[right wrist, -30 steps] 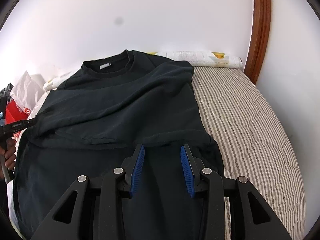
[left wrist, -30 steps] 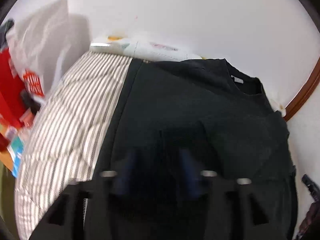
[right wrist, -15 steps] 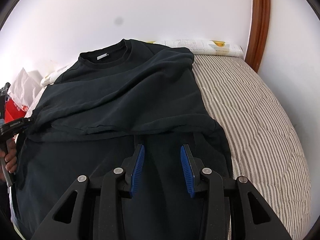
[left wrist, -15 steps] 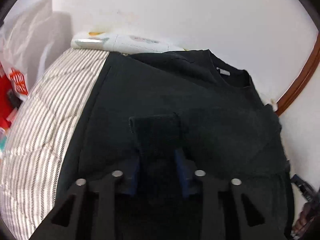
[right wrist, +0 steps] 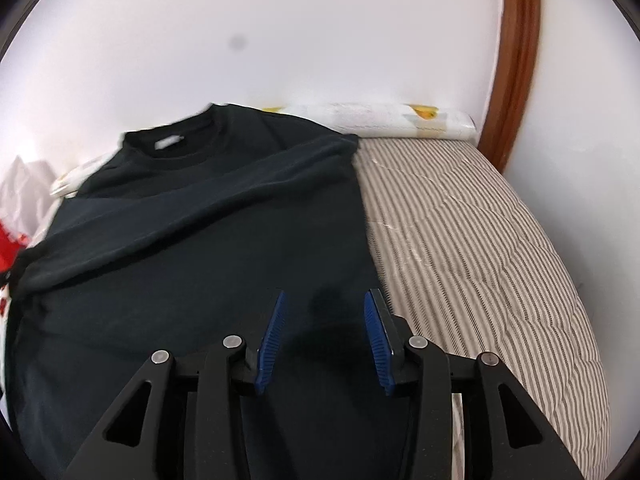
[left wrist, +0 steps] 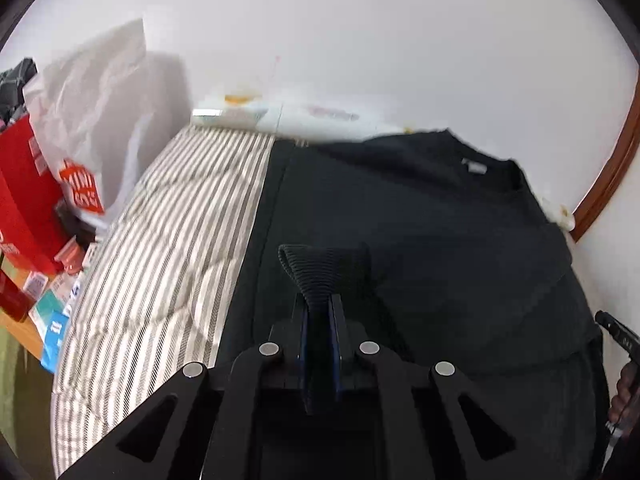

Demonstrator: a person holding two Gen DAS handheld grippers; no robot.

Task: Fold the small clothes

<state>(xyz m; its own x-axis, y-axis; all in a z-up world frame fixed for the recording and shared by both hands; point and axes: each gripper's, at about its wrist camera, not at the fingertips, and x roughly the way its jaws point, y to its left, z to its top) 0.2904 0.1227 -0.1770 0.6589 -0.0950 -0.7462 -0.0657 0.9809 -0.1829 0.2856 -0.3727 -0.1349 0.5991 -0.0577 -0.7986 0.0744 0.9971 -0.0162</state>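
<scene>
The black sweater [right wrist: 192,248] is lying flat on the striped bed [right wrist: 472,240]. L gripper [left wrist: 319,312] is pinching its ribbed cuff [left wrist: 324,268] tight. R gripper [right wrist: 325,320] is hanging open over the sweater w/ nothing in it.

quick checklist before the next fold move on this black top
1. Left tool shut on ribbed cuff: ok; it has just been closing.
2. Right tool open over black top, nothing gripped: ok.
3. Sleeve already folded across the chest: ok.
4. Top lying flat on striped mattress: ok, minor creases.
5. Hem edge nearest the right tool: cannot tell, hidden.
6. White bag clear of the top: ok.
</scene>
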